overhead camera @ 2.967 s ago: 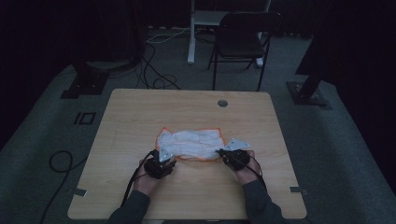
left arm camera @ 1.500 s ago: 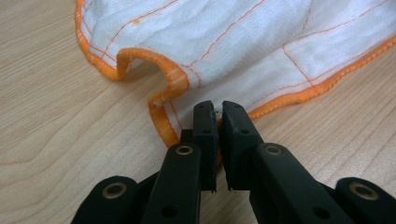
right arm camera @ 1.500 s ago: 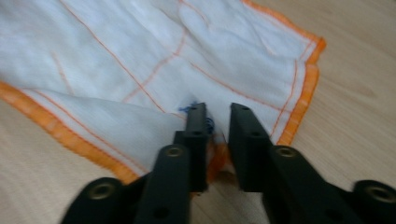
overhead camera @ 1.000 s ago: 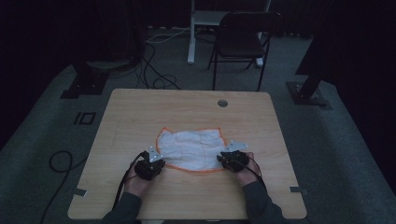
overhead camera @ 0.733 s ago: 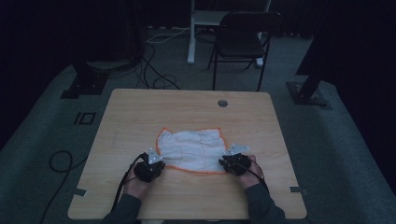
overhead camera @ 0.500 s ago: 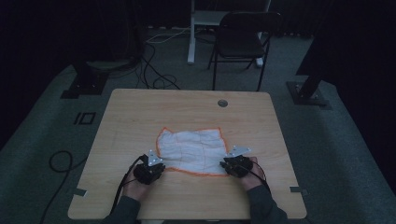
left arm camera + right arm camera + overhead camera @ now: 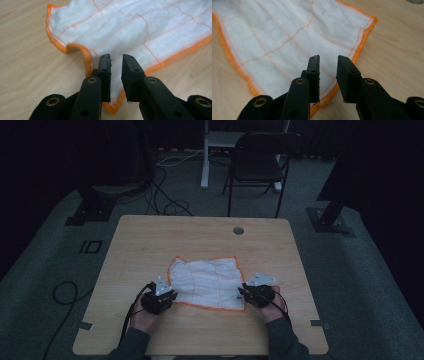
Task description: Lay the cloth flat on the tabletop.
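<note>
- Left gripper (image 7: 116, 65): jaws stand slightly apart over the near-left corner of the cloth (image 7: 130, 32); they have just been opening, and the pads press on nothing. Cloth lies under the gap, not pinched in it.
- Right gripper (image 7: 328, 66): jaws likewise parted a little above the near-right corner, with no fabric clamped between the pads.
- Cloth, high view (image 7: 207, 281): white with an orange hem, spread nearly flat at the centre of the table (image 7: 150, 240), nearer the person's edge than the far edge.
- Step in hand, as judged: release after spreading. Both near corners appear to be set down.
- Next move, as judged: either draw both grippers back toward the near edge, or re-grip the near corners for a fold toward the far side. A re-grip calls for lowering the jaws onto the hem and closing squarely.
- Edges: the left hem (image 7: 85, 53) curls up in a small wave just beside the left jaws; it may need smoothing.
- Open room: bare tabletop lies left, right and far of the cloth. A grommet hole (image 7: 238, 230) sits near the far edge, well apart from the cloth.
</note>
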Demonstrator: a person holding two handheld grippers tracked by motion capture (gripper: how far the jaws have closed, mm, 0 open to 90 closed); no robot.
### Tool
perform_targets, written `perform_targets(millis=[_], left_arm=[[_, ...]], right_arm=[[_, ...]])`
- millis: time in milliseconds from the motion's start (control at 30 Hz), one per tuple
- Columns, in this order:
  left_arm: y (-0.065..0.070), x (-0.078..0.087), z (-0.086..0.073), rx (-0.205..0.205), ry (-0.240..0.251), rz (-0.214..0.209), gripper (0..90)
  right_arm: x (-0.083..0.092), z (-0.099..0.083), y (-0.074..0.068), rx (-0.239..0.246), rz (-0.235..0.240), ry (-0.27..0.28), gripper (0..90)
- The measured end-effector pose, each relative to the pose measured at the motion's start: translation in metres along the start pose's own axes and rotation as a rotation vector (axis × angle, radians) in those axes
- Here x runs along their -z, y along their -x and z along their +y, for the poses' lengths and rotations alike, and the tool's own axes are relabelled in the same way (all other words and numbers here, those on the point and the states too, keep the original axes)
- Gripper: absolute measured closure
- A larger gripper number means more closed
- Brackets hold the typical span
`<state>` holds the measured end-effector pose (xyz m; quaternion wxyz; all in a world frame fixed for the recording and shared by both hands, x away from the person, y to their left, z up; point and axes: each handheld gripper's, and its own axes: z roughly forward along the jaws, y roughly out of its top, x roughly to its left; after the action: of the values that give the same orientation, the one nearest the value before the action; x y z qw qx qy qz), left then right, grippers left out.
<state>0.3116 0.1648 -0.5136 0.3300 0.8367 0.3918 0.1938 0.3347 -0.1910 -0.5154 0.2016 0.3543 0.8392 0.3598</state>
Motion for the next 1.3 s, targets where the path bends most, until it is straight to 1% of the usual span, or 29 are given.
perform_targets(millis=[100,167,267,300,433,467,533,567,700,967,1033,1167,1267,1300], left_arm=[[-0.004,-0.011,0.002,0.005,-0.015,0.01,77.5],[-0.006,-0.017,0.002,0.006,-0.025,0.019,77.0],[-0.007,-0.024,0.001,0.005,-0.044,0.028,76.8],[-0.007,-0.025,0.0,0.006,-0.048,0.027,76.8],[-0.008,-0.024,-0.003,0.021,-0.05,0.02,76.8],[-0.008,-0.024,-0.004,0.025,-0.051,0.019,76.8],[-0.007,-0.022,-0.005,0.024,-0.053,0.015,76.9],[-0.007,-0.021,-0.006,0.025,-0.05,0.013,76.9],[-0.006,-0.016,-0.012,0.05,-0.043,-0.001,76.9],[0.003,-0.006,-0.021,0.05,-0.05,-0.015,76.9],[0.005,-0.004,-0.022,0.043,-0.052,-0.015,76.9],[0.004,-0.003,-0.024,0.046,-0.051,-0.021,76.8],[0.005,-0.003,-0.024,0.045,-0.048,-0.019,76.7],[0.006,-0.003,-0.024,0.035,-0.045,-0.006,75.4]], right_arm=[[-0.006,0.004,0.003,-0.021,-0.01,0.01,72.0],[-0.012,0.005,0.004,-0.021,-0.009,0.005,71.6],[-0.023,0.005,0.005,-0.025,-0.008,-0.013,71.7],[-0.027,0.004,0.005,-0.023,-0.011,-0.027,71.7],[-0.031,-0.001,0.004,-0.019,-0.009,-0.068,71.7],[-0.031,-0.002,0.004,-0.02,-0.007,-0.076,71.7],[-0.029,-0.004,0.005,-0.035,0.003,-0.074,72.4],[-0.028,-0.005,0.005,-0.032,0.003,-0.077,72.7],[-0.023,-0.009,0.005,-0.037,0.006,-0.082,73.8],[-0.013,-0.016,0.002,-0.027,0.019,-0.093,75.4],[-0.012,-0.016,0.002,-0.027,0.023,-0.099,75.4],[-0.01,-0.017,0.0,-0.025,0.029,-0.104,75.4],[-0.008,-0.019,-0.001,-0.025,0.03,-0.102,75.5],[-0.008,-0.019,-0.002,-0.022,0.028,-0.1,75.5]])
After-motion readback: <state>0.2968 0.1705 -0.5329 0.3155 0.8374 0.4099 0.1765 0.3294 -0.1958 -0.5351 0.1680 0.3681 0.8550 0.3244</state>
